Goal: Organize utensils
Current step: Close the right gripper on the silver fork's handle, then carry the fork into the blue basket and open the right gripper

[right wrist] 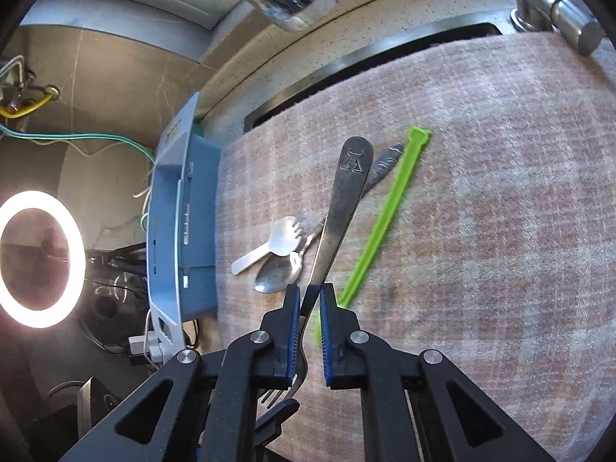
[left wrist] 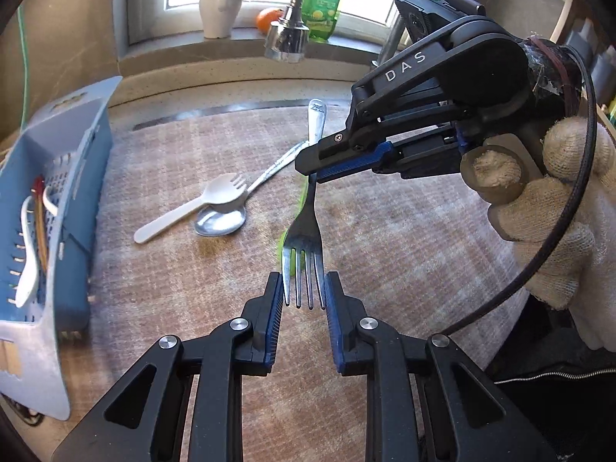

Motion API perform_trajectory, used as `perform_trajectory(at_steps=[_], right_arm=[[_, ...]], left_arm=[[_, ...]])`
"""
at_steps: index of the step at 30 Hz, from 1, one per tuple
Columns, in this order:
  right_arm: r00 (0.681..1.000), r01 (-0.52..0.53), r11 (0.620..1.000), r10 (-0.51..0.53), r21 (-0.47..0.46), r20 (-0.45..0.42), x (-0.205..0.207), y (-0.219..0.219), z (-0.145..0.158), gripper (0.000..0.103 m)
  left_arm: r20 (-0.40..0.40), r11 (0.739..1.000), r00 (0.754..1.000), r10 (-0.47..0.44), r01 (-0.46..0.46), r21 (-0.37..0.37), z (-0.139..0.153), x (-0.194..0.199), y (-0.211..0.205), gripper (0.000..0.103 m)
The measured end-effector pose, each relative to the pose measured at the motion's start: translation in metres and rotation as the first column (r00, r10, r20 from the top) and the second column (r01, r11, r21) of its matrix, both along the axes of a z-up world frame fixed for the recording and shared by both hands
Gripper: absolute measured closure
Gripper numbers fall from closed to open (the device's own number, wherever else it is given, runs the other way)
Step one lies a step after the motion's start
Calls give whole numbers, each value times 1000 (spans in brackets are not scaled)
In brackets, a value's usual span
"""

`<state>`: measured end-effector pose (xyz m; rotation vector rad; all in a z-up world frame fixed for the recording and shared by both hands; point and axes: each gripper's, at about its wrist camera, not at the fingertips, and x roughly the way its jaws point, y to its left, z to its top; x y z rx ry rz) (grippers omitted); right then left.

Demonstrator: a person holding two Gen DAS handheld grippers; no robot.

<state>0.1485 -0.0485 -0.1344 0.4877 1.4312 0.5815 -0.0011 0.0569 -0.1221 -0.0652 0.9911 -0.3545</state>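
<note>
The metal fork (left wrist: 308,208) is held lifted above the plaid cloth (left wrist: 385,231), its handle clamped in the right gripper (left wrist: 315,171) while the left gripper (left wrist: 304,300) is closed against the outer tines. For a clean handover one grip should be eased before the fork is carried toward the blue utensil basket (left wrist: 77,146), where other utensils are already lying.

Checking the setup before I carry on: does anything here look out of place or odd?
Only the metal fork: both grippers hold it at once, right gripper on its handle, left gripper at the tines, above the cloth.
</note>
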Motion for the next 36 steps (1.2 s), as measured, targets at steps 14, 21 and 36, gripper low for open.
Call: perform_trajectory(at_steps=[14, 21, 36], right_arm=[[985, -145, 986, 136, 78, 108, 15, 113, 49, 96], [970, -220, 973, 210, 70, 122, 24, 174, 51, 96], [933, -329, 944, 327, -12, 151, 28, 232, 39, 93]], left_arm=[[83, 983, 981, 177, -180, 27, 27, 13, 97, 83], [76, 965, 963, 259, -261, 23, 20, 21, 139, 83], [36, 939, 938, 344, -345, 19, 7, 26, 173, 82]])
